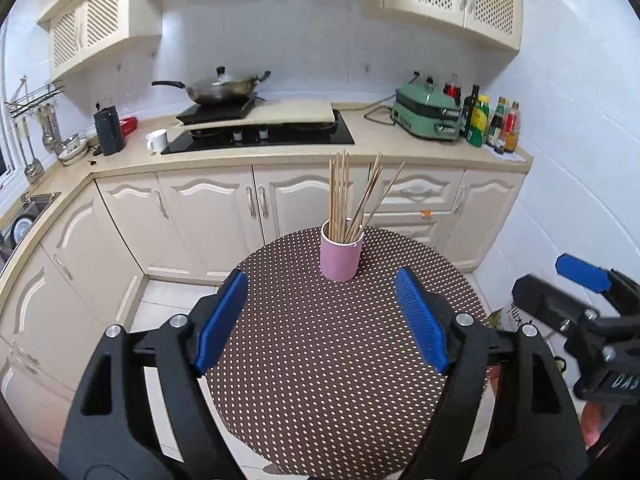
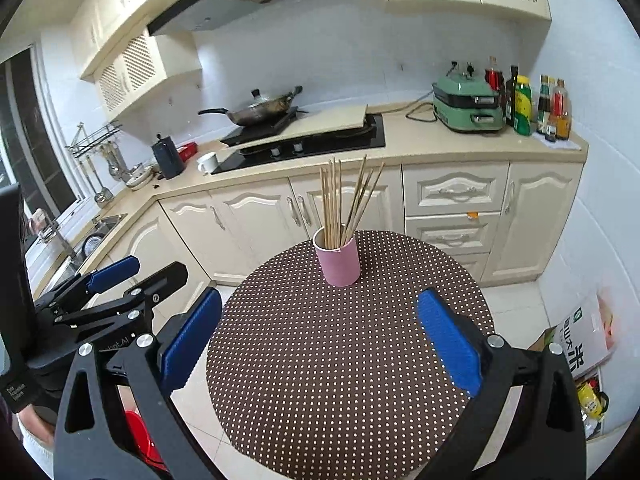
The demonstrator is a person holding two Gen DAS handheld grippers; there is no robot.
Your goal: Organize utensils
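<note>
On the near left, the left hand-held gripper (image 1: pixel 320 316) hangs over the near part of the round table (image 1: pixel 320 400), its blue pads spread wide with nothing between them but dotted cloth. It holds nothing. Standing off the cup like this most likely means the sticks are already gathered and the hands are clear of them.

Toward the far middle of the table stands the pink cup (image 1: pixel 341 258), upright, near the far edge and well apart from both pairs of pads. In it stands a bundle of bamboo skewers (image 1: pixel 340 196): thin, pale, straight sticks, most packed upright on the left of the cup, a few leaning out to the right and fanning at the tips. They rise well above the rim, so the cup could tip if knocked. No loose skewer shows on the brown white-dotted tablecloth, which suggests the sorting is about done.

On the near right, the right hand-held gripper (image 2: pixel 320 338) sits beside its partner, also gaping as wide as it goes and empty, aimed at the same cup. Both point downward at the table from the near side, a sensible stance for looking over the result without touching it.
</note>
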